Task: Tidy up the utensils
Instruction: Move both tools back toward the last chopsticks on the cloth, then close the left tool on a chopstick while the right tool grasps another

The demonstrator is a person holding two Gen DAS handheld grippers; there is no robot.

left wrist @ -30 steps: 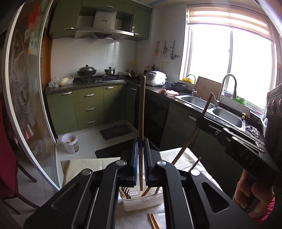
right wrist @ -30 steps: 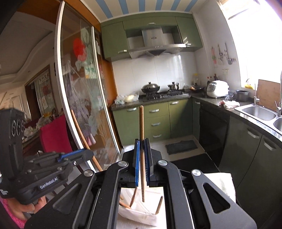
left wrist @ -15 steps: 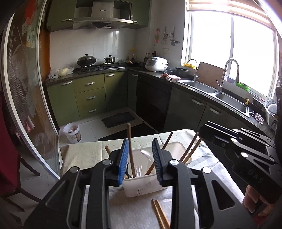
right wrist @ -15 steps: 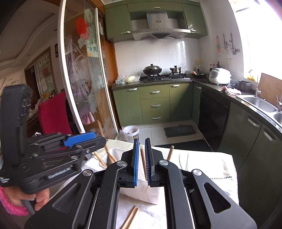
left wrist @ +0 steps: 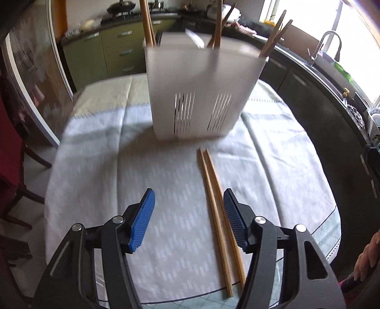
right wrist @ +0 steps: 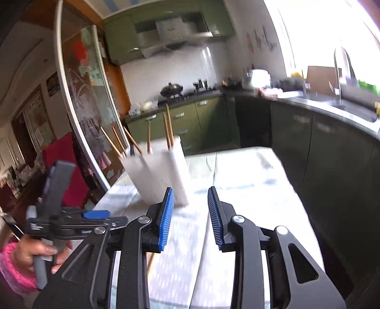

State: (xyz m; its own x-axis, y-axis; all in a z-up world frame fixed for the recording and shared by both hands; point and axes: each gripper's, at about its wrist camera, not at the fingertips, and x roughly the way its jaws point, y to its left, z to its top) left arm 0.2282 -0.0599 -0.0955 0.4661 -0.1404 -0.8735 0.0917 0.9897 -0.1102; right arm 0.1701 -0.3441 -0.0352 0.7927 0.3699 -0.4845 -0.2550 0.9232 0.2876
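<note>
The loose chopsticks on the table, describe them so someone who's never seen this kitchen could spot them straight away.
Find the round table with the pale cloth, then the white slotted utensil holder standing on it. Just in front of the holder lie the two wooden chopsticks, side by side and flat on the cloth. Every other chopstick stands upright in the holder; only this pair lies loose.

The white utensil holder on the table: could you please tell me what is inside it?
Several wooden chopsticks stand in the white utensil holder, their upper ends sticking out above the rim. Its opaque walls hide their lower parts and anything else inside.
</note>
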